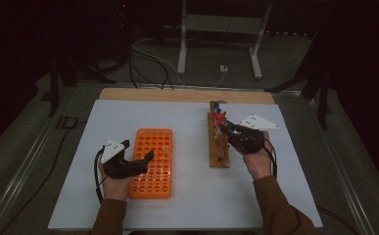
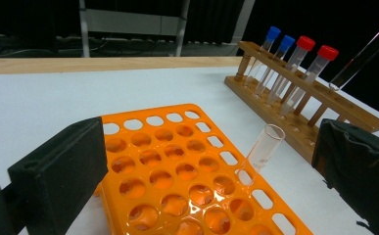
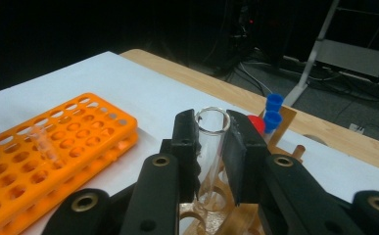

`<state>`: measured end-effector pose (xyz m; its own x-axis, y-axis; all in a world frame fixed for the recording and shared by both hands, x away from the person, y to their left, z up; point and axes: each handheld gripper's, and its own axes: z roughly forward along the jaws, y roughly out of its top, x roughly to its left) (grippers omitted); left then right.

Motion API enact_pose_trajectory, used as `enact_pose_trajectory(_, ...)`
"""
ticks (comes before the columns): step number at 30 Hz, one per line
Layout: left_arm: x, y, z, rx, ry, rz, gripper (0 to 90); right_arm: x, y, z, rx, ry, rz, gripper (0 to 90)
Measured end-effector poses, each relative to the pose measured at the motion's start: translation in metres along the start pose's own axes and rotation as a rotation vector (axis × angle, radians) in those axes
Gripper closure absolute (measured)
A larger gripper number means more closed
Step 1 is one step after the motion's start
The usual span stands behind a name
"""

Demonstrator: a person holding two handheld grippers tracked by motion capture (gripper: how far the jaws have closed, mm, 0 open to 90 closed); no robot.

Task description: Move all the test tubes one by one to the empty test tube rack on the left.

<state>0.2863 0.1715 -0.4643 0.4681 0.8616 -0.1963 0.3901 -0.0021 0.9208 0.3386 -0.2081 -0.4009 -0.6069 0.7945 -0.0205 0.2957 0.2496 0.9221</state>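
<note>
Right gripper [image 3: 211, 147] clamped on uncapped glass tube [image 3: 210, 147] near its rim; light, slippery, fragile, best gripped gently.

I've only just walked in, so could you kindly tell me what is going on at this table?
A person works with tongs in each hand. The right tongs are shut on an uncapped glass tube above the wooden rack, which holds capped tubes. The left tongs stand open at the orange rack, where one clear tube already stands.
</note>
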Motion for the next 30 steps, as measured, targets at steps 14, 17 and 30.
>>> enact_pose_trajectory(14, -0.027, 0.013, 0.004, -0.075, -0.040, 0.130, 0.8, 0.010, -0.001, 0.004, 0.025, 0.071, 0.011, 76.7)
enact_pose_trajectory(17, -0.038, 0.018, 0.009, -0.049, -0.071, 0.121, 0.8, 0.016, 0.000, 0.006, 0.035, 0.089, 0.001, 76.7)
enact_pose_trajectory(30, -0.086, 0.027, 0.040, 0.007, -0.159, 0.221, 8.0, 0.043, 0.001, 0.015, 0.069, 0.171, -0.041, 76.7)
